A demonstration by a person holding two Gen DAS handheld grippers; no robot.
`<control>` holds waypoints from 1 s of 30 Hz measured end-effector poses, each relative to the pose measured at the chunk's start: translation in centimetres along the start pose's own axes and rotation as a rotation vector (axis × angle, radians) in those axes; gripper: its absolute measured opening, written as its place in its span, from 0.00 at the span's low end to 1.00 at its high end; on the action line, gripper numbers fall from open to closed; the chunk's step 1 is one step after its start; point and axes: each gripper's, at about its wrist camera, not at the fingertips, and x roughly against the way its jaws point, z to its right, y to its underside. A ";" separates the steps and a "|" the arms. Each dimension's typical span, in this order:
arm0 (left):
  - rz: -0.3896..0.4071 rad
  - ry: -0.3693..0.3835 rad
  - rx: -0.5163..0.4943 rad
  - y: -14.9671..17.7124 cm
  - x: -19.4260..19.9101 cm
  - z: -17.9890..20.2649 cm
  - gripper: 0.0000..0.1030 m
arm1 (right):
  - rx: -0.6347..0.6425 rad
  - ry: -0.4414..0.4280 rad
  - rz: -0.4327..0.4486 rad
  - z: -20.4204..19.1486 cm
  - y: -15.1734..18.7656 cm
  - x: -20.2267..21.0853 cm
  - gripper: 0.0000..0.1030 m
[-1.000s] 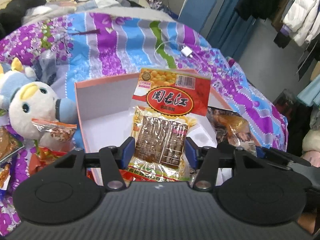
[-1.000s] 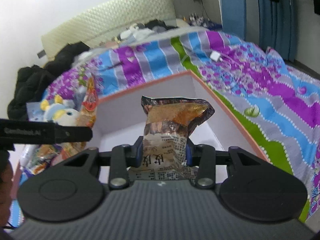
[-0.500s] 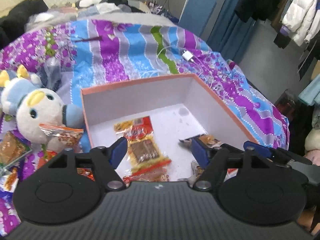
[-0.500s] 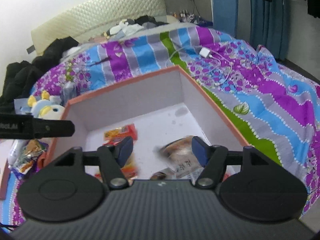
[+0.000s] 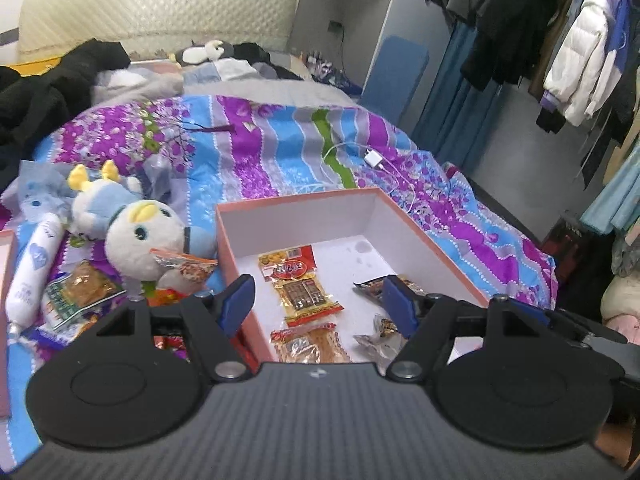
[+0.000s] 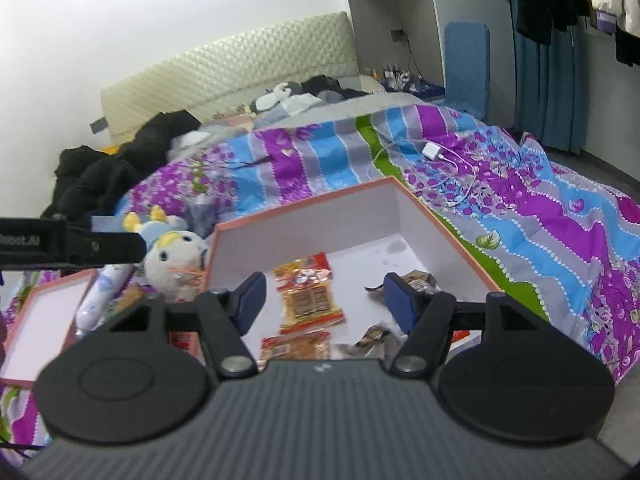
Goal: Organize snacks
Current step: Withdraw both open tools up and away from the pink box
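In the left wrist view, the left gripper (image 5: 318,299) is hovering above the near edge of the shallow orange-rimmed cardboard box with a white inside (image 5: 404,224), its blue-padded fingers (image 5: 239,303) spread wide and holding nothing. Inside the box, a red-and-yellow packet of brown dried tofu (image 5: 301,285) is lying flat near the middle, with an orange-brown snack packet (image 5: 310,345) just nearer the camera. Two dark crinkled foil packets (image 5: 374,288) are sitting to the right, partly hidden by the right finger. Beside the box on the purple, blue and grey striped bedspread (image 5: 276,148), a white-and-blue plush toy (image 5: 138,236) is lying among more loose snack packets (image 5: 80,288).

In the right wrist view, the right gripper (image 6: 324,300) is likewise hanging over the same box (image 6: 432,216) with fingers (image 6: 396,302) wide apart and empty. The tofu packet (image 6: 308,298) is resting between them on the box floor, a dark foil packet (image 6: 418,278) is lying beside the right finger, and the box's matching lid (image 6: 44,320) is sitting open-side up at far left.
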 end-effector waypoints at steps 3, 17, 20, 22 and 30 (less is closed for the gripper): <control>0.021 -0.003 0.005 1.2 3.0 -0.2 0.73 | 0.006 -0.016 0.018 -0.8 0.6 2.2 0.65; 0.073 -0.073 0.013 6.2 11.2 0.2 0.73 | 0.021 -0.050 0.059 -3.1 3.4 8.1 0.65; 0.072 -0.091 0.025 7.2 12.1 0.1 0.73 | 0.035 -0.058 0.065 -3.4 3.7 8.8 0.65; 0.060 -0.102 0.042 7.8 12.7 -0.1 0.73 | 0.038 -0.060 0.064 -3.6 3.9 9.1 0.65; 0.068 -0.129 0.066 10.0 15.2 -0.7 0.73 | 0.044 -0.126 0.042 -5.0 5.2 10.3 0.65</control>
